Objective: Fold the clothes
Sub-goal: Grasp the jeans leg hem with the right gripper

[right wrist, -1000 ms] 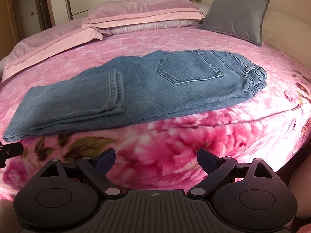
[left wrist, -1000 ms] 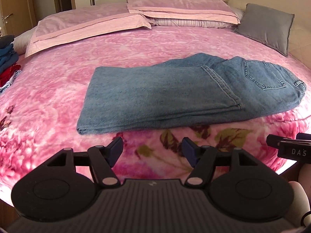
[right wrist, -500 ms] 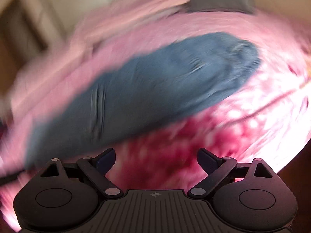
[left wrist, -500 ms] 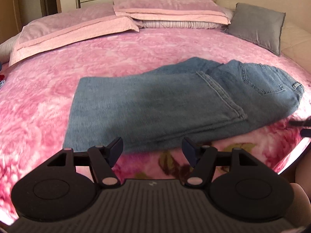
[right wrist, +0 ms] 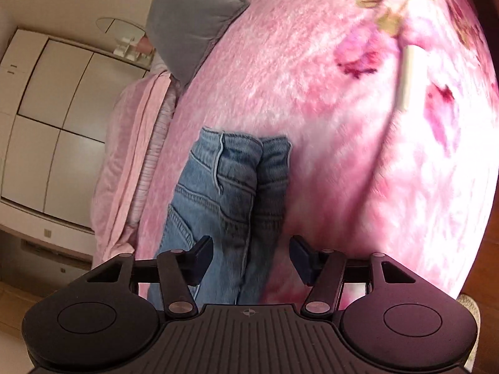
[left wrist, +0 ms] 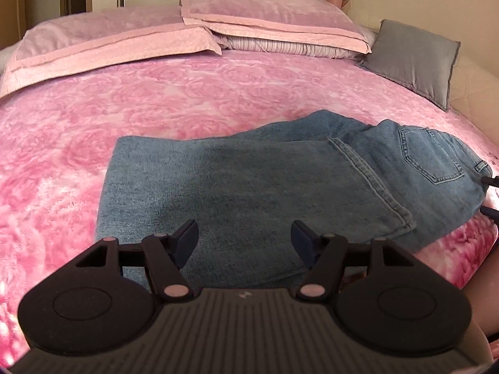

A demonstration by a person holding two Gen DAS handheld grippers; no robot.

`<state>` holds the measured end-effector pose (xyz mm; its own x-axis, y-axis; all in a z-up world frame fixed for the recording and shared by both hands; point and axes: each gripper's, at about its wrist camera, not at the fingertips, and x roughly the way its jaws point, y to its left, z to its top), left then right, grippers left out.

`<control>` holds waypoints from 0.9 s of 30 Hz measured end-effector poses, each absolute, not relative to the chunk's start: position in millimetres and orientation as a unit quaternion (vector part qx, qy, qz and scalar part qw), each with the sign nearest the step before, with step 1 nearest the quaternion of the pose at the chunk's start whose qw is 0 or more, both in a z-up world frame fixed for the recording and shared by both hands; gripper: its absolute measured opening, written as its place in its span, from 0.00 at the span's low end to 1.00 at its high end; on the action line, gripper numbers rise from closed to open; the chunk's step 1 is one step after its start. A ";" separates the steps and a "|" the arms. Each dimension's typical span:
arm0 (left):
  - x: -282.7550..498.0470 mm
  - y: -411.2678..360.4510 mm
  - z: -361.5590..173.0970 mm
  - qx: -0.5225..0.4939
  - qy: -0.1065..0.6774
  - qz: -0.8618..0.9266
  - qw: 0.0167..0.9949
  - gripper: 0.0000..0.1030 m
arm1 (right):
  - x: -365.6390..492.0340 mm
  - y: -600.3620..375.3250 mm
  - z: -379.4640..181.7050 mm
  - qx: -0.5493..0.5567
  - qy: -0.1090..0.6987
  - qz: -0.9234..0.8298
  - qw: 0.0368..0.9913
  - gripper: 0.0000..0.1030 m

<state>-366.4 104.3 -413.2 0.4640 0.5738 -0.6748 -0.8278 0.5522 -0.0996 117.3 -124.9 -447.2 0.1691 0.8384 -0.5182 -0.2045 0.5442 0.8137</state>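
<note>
Blue jeans [left wrist: 249, 180], folded lengthwise with one leg end doubled back, lie on the pink bed [left wrist: 187, 93]. My left gripper [left wrist: 244, 240] hovers over their near edge. Its jaws are closing, with denim showing beneath the gap and neither pad pressing on it. My right gripper [right wrist: 251, 257] is rolled on its side at the waistband end of the jeans [right wrist: 224, 187]. Its jaws are closing with the stacked waistband layers between the fingers, and the pads are not clamped on them. In the left wrist view its two fingertips [left wrist: 490, 181] poke in beside the back pocket.
Two pink pillows [left wrist: 265, 15] and a striped one lie at the head of the bed, with a grey cushion [left wrist: 411, 59] at the right. White wardrobe doors [right wrist: 53, 118] stand behind. The bed's rounded edge drops off just to the right of the jeans.
My left gripper moved forward from the bed's edge to over the jeans' near edge. The right gripper rolled onto its side and swung to the waistband end. Both pairs of jaws narrowed.
</note>
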 end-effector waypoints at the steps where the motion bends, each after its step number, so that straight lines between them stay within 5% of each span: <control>1: -367.2 106.1 -414.9 -0.216 0.299 0.421 0.829 0.54 | 118.6 -121.6 -446.4 0.298 0.524 0.370 0.706 0.57; 5: -372.8 113.1 -422.4 -0.232 0.290 0.417 0.830 0.44 | 114.3 -113.4 -444.6 0.281 0.510 0.375 0.721 0.57; 11: -370.0 115.6 -433.9 -0.207 0.308 0.406 0.835 0.44 | 105.9 -104.3 -446.9 0.264 0.486 0.392 0.735 0.56; 14: -374.4 119.0 -431.2 -0.221 0.301 0.402 0.836 0.43 | 108.9 -101.3 -457.7 0.279 0.490 0.389 0.728 0.32; 17: -381.4 120.8 -428.9 -0.235 0.288 0.404 0.835 0.42 | 108.1 -103.5 -463.5 0.290 0.486 0.395 0.724 0.22; 22: -397.0 125.6 -425.0 -0.257 0.269 0.416 0.830 0.39 | 99.7 -96.1 -456.1 0.244 0.472 0.395 0.749 0.17; 27: -423.3 130.7 -414.6 -0.280 0.236 0.431 0.825 0.37 | 55.7 -62.7 -417.2 0.071 0.385 0.388 0.834 0.13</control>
